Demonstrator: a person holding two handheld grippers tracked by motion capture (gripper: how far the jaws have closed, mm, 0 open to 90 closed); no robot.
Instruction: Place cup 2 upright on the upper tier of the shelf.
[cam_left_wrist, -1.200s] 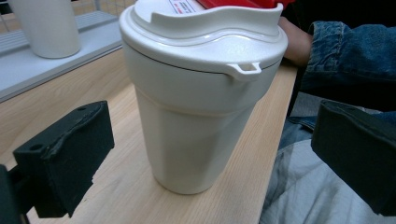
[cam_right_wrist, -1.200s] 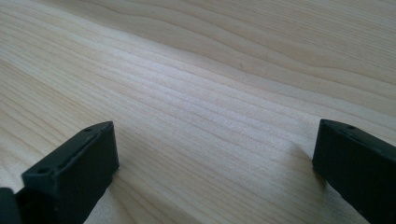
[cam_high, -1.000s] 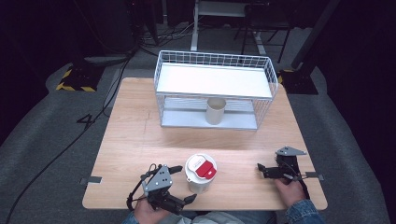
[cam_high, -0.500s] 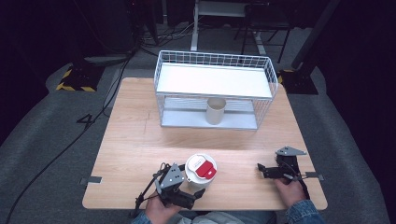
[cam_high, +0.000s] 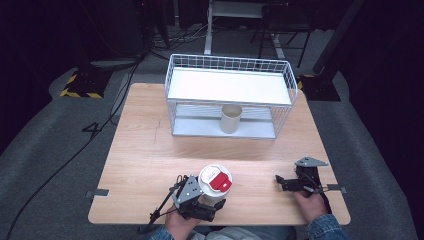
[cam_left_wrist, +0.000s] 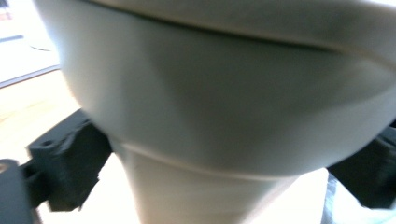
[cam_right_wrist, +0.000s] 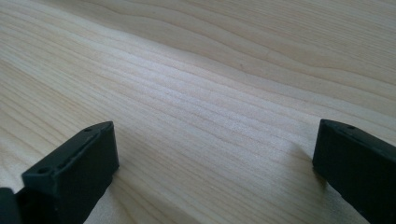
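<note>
A paper cup with a white lid and red tab (cam_high: 215, 179) stands near the table's front edge. My left gripper (cam_high: 216, 204) is right against it from the front left. In the left gripper view the cup (cam_left_wrist: 219, 116) looms very close, and the gripper (cam_left_wrist: 219, 163) is open with one black jaw on either side of the cup's lower body. Whether the jaws touch the cup is unclear. My right gripper (cam_high: 279, 182) rests low at the front right, pointing left. It is open (cam_right_wrist: 215, 154) over bare wood, with nothing between its jaws.
A white wire basket rack (cam_high: 230, 65) stands at the back middle of the wooden table (cam_high: 145, 155), with a white board across its top. A plain beige cup (cam_high: 231, 118) stands inside on its lower level. Cables and stands lie on the floor beyond.
My left gripper has slid right and forward until its jaws straddle the lidded cup. The right gripper and both cups have stayed put.
</note>
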